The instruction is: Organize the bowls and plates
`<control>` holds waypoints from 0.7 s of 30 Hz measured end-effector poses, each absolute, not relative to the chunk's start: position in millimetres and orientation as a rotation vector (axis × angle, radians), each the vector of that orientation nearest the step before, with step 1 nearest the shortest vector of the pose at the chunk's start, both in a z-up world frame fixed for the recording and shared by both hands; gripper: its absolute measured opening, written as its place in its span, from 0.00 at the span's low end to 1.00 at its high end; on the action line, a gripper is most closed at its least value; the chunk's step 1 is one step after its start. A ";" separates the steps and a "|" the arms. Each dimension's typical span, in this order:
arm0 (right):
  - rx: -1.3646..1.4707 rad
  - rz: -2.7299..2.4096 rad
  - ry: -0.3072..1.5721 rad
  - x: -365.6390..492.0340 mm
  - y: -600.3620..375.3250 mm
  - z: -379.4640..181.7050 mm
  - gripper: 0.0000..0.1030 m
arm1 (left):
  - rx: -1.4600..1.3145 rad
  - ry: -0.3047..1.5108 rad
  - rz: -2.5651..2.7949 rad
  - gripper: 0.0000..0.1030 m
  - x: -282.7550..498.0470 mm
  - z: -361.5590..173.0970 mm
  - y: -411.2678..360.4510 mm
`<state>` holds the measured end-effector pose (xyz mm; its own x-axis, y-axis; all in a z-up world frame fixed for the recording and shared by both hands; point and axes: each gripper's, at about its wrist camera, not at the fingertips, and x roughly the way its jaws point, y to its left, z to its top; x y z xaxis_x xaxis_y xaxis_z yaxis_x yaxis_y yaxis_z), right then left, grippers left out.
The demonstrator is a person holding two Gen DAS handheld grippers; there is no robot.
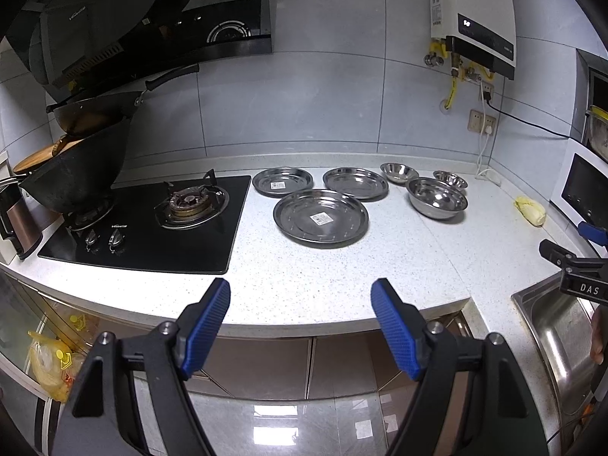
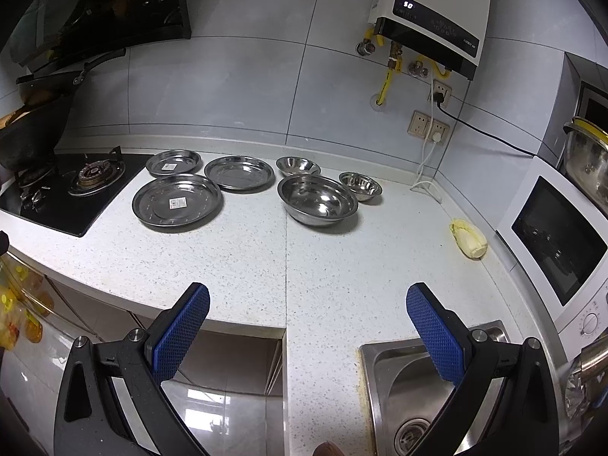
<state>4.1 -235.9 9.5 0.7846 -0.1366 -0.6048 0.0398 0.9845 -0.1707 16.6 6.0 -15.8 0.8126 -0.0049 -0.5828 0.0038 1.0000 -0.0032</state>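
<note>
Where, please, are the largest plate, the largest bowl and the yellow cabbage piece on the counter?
largest plate (image 1: 321,217): left wrist view, flat centre by its sticker.
largest bowl (image 2: 317,199): right wrist view, inside bottom.
yellow cabbage piece (image 2: 468,237): right wrist view, its middle.

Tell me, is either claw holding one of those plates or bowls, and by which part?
Nothing is held. The left claw and right claw are both open and empty, short of the plates and bowls.

Cool even light, sharp focus, fisheye bending, dark vignetted corners
</note>
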 end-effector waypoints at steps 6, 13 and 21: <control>-0.152 -0.094 0.668 7.7 -235.2 8.3 0.99 | -0.002 0.634 -0.010 0.74 23.7 -19.0 4.3; -0.158 -0.092 0.683 16.1 -233.2 3.3 0.99 | -0.025 0.653 -0.028 0.74 37.9 -26.7 3.9; -0.189 -0.067 0.741 52.1 -219.4 -18.5 0.99 | -0.035 0.733 -0.055 0.74 98.2 -53.3 6.9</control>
